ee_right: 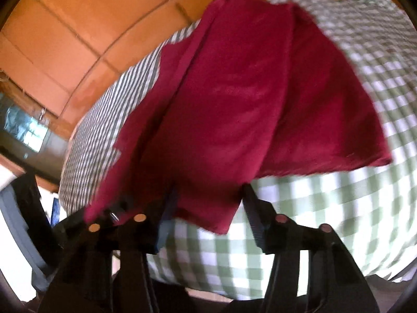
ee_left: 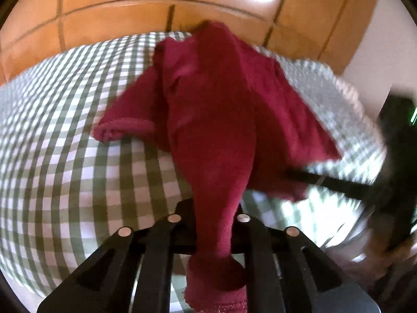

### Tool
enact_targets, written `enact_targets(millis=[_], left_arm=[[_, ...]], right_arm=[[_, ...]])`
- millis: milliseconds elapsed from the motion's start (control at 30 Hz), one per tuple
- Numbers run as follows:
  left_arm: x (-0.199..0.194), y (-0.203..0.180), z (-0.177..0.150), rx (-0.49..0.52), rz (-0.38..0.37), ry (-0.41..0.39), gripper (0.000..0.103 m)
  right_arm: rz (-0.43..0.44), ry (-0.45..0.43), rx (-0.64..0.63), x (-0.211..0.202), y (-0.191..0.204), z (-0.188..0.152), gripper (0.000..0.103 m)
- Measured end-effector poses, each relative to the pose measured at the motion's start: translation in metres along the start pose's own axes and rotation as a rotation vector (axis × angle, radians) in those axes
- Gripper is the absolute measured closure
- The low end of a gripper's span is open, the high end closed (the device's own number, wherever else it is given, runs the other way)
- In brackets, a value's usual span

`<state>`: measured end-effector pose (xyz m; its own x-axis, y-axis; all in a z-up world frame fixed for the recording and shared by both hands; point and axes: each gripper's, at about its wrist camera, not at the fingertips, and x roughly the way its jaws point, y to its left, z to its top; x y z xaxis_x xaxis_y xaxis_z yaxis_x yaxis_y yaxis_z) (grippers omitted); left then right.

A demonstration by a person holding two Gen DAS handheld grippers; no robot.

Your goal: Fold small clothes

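- Orange floor tiles (ee_left: 109,26) lie beyond a green-and-white checked cloth (ee_left: 65,156) covering the work surface.
- Left wrist view: the left gripper (ee_left: 208,216) is clenched on a bunched end of the dark red garment (ee_left: 213,120), which stretches away toward 12 o'clock; the right gripper (ee_left: 391,161) shows at 3 o'clock (blurred).
- Right wrist view alone shows the garment (ee_right: 234,99) spread wide over the cloth (ee_right: 325,208), with a corner hanging between the right gripper's (ee_right: 206,208) parted fingers (ee_right: 254,208); whether they pinch it I cannot tell.
- No containers show in either view.
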<state>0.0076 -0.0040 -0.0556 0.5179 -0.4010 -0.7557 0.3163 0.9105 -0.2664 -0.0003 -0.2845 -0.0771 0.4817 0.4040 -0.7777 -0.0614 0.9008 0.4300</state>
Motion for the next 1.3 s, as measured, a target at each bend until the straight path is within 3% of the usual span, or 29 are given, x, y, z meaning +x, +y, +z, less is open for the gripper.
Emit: enact_targets(millis=[33, 67, 100, 167, 267, 433, 600, 767, 833, 933, 1000, 1067, 1167, 1267, 1300], left_arm=[[-0.006, 0.008, 0.006, -0.031, -0.029, -0.019, 0.094], [-0.011, 0.014, 0.011, -0.054, -0.047, -0.034, 0.094], [-0.016, 0.02, 0.017, -0.079, -0.064, -0.045, 0.095], [-0.026, 0.035, 0.032, -0.127, -0.084, -0.077, 0.095], [-0.045, 0.067, 0.062, -0.203, -0.088, -0.142, 0.095], [-0.068, 0.128, 0.115, -0.305, -0.007, -0.248, 0.095], [-0.065, 0.186, 0.175, -0.38, 0.12, -0.292, 0.095], [-0.049, 0.236, 0.217, -0.453, 0.289, -0.283, 0.095], [-0.04, 0.254, 0.226, -0.482, 0.362, -0.257, 0.095], [-0.032, 0.272, 0.223, -0.519, 0.426, -0.235, 0.08], [-0.031, 0.279, 0.214, -0.552, 0.433, -0.234, 0.05], [-0.036, 0.281, 0.198, -0.578, 0.416, -0.258, 0.041], [-0.038, 0.273, 0.18, -0.565, 0.38, -0.239, 0.041], [-0.034, 0.255, 0.16, -0.514, 0.325, -0.207, 0.041], [-0.032, 0.25, 0.153, -0.491, 0.305, -0.197, 0.041]], right_arm=[[-0.036, -0.005, -0.028, 0.001, 0.004, 0.0, 0.071], [-0.078, -0.014, -0.057, 0.001, 0.007, 0.001, 0.092], [-0.082, -0.022, -0.073, -0.003, 0.007, 0.004, 0.098], [-0.084, -0.058, -0.09, -0.016, 0.003, 0.01, 0.099], [-0.146, -0.19, -0.111, -0.057, -0.014, 0.033, 0.099], [-0.356, -0.38, -0.037, -0.121, -0.077, 0.092, 0.099], [-0.582, -0.458, 0.115, -0.153, -0.163, 0.168, 0.103], [-0.69, -0.442, 0.277, -0.161, -0.234, 0.213, 0.103], [-0.667, -0.43, 0.323, -0.162, -0.248, 0.214, 0.103], [-0.627, -0.416, 0.296, -0.155, -0.239, 0.204, 0.094], [-0.568, -0.393, 0.275, -0.142, -0.229, 0.193, 0.041], [-0.479, -0.363, 0.243, -0.131, -0.214, 0.174, 0.038], [-0.39, -0.271, 0.209, -0.105, -0.197, 0.15, 0.02], [-0.432, -0.174, 0.195, -0.069, -0.191, 0.133, 0.021], [-0.436, -0.145, 0.205, -0.058, -0.193, 0.131, 0.032]])
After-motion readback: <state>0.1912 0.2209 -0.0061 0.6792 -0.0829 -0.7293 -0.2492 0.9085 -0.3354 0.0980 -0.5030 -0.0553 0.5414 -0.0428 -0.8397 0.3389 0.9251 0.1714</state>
